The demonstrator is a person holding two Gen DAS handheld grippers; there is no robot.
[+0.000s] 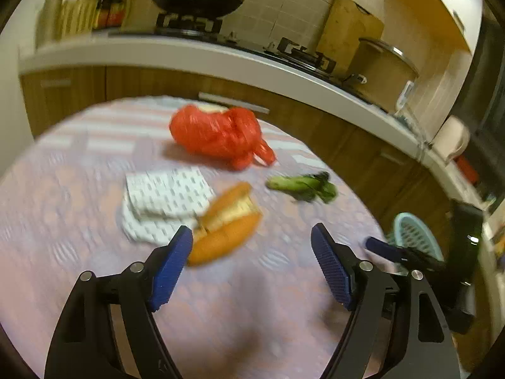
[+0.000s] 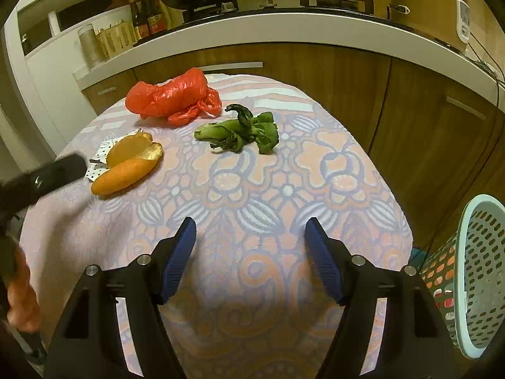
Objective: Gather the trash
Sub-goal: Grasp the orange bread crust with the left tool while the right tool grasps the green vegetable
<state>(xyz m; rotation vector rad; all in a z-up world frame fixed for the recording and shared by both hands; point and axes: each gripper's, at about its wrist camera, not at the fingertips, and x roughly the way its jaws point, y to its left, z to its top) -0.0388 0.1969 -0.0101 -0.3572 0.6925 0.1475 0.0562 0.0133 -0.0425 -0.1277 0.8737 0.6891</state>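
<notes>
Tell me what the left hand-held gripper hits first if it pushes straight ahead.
Probably the orange peel: it lies just ahead of the open left hand-held gripper, toward its left finger. Motion blur makes depth uncertain.

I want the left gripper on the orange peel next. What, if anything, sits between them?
Nothing visible. The left gripper is open above bare tablecloth, with the peel just ahead by its left finger. The napkin lies beside and partly under the peel.

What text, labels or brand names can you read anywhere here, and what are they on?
None can be read.
Sauce bottles on the counter: red labels, print too small.
White appliance on the counter: its display panel is too small to read.
Patterned paper on the table: only printed marks, blurred.
</notes>
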